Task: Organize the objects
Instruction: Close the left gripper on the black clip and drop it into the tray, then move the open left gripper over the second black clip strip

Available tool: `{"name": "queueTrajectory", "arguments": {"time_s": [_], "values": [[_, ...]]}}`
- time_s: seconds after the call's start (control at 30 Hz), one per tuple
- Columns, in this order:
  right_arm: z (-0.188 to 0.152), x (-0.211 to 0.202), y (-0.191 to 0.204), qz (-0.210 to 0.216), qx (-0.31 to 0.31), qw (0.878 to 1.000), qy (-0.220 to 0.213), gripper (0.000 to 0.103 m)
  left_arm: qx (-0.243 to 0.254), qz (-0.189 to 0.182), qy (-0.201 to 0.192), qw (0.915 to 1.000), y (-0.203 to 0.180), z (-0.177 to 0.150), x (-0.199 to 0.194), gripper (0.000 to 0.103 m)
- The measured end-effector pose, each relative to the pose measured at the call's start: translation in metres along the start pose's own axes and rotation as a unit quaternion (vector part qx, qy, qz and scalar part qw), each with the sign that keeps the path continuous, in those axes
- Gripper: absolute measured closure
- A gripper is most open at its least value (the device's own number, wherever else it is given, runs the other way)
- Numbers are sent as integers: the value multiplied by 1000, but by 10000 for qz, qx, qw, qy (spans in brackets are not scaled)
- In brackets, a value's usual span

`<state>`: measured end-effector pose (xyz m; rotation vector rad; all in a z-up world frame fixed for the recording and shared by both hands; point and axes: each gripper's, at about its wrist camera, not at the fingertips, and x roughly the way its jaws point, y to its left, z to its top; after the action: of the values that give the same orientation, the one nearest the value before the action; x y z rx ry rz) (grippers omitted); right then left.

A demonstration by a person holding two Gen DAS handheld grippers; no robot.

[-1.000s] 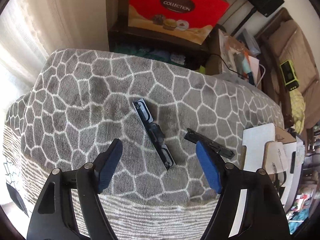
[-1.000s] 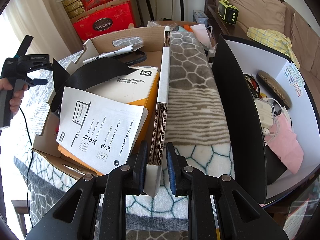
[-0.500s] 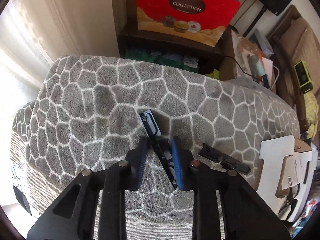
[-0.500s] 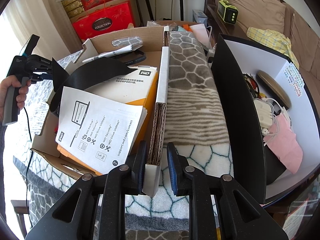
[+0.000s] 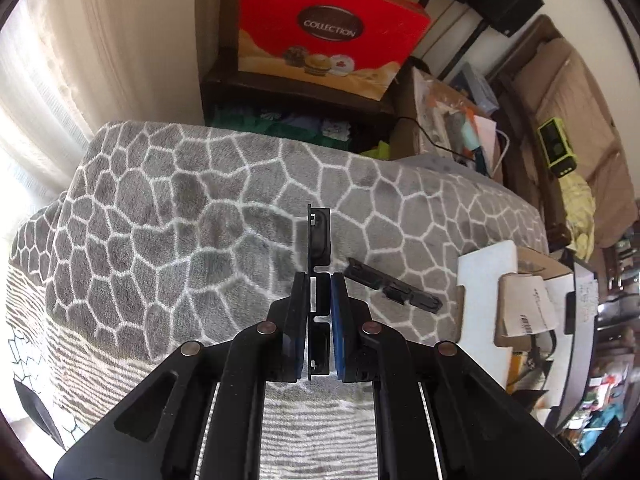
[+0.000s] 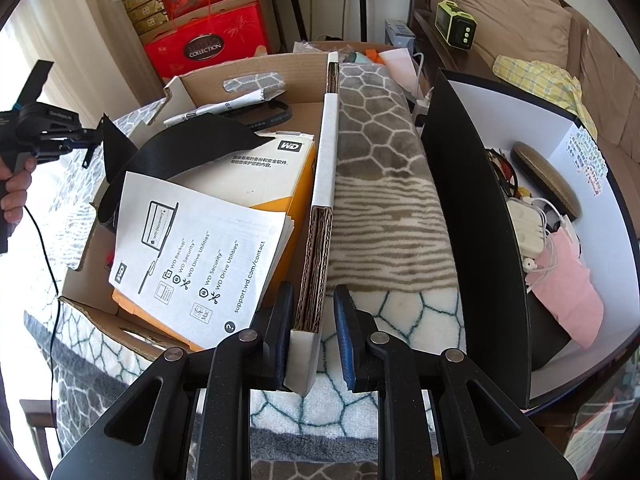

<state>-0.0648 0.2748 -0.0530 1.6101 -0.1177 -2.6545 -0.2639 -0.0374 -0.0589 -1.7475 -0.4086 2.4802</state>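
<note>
Left wrist view: grey blanket (image 5: 168, 216) with white cell pattern covers the desk, largest thing in frame. Red gift box (image 5: 328, 28) marked COLLECTION sits on a dark shelf beyond the blanket's far edge. Cardboard box (image 5: 486, 264), white flap showing, sits on the blanket at its right edge. Left hand-held gripper (image 5: 320, 332) is clamped on a long black plastic strip (image 5: 319, 236); the strip is held edge-up, its far half sticking out past the fingertips over the blanket's middle. A 2nd black strip (image 5: 394, 290) lies flat on the blanket, just right of the held strip, between it and the cardboard box.

Right wrist view: same cardboard box (image 6: 320, 216) sits on the blanket (image 6: 384, 184), holding an orange-and-white WD carton (image 6: 276, 168), a printed WD leaflet (image 6: 200, 256) on top of it and a curled black sheet (image 6: 180, 144). Black-and-white bin (image 6: 480, 208) stands right of the box, blanket between them. Right hand-held gripper (image 6: 310, 332) straddles the box's right wall; left pad touches it, right pad stands off, so jaws are slightly apart. Left hand-held gripper (image 6: 48, 132) shows far left of the box.
</note>
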Motion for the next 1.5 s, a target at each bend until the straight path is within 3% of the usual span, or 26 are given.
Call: {"name": "queueTrajectory", "arguments": {"time_s": [0.43, 0.67, 0.93, 1.1, 1.17, 1.33, 1.5], "values": [[-1, 3, -1, 21, 19, 10000, 4, 84, 989, -931, 219, 9905, -103, -18, -27, 93], [-1, 3, -1, 17, 12, 10000, 4, 84, 1272, -952, 412, 9864, -147, -35, -14, 93], [-2, 2, -2, 39, 35, 10000, 5, 84, 1456, -613, 649, 9853, -164, -47, 14, 92], [-2, 2, -3, 37, 34, 10000, 4, 84, 1527, -689, 634, 9838, -163, -50, 13, 72], [-2, 2, -3, 44, 38, 10000, 8, 84, 1564, -692, 519, 9839, -163, -50, 5, 56], [-2, 1, -2, 28, 37, 10000, 4, 84, 1561, -730, 249, 9847, -157, -43, -16, 42], [-1, 1, -2, 29, 35, 10000, 5, 84, 1507, -658, 143, 9863, -140, -34, -23, 39]]}}
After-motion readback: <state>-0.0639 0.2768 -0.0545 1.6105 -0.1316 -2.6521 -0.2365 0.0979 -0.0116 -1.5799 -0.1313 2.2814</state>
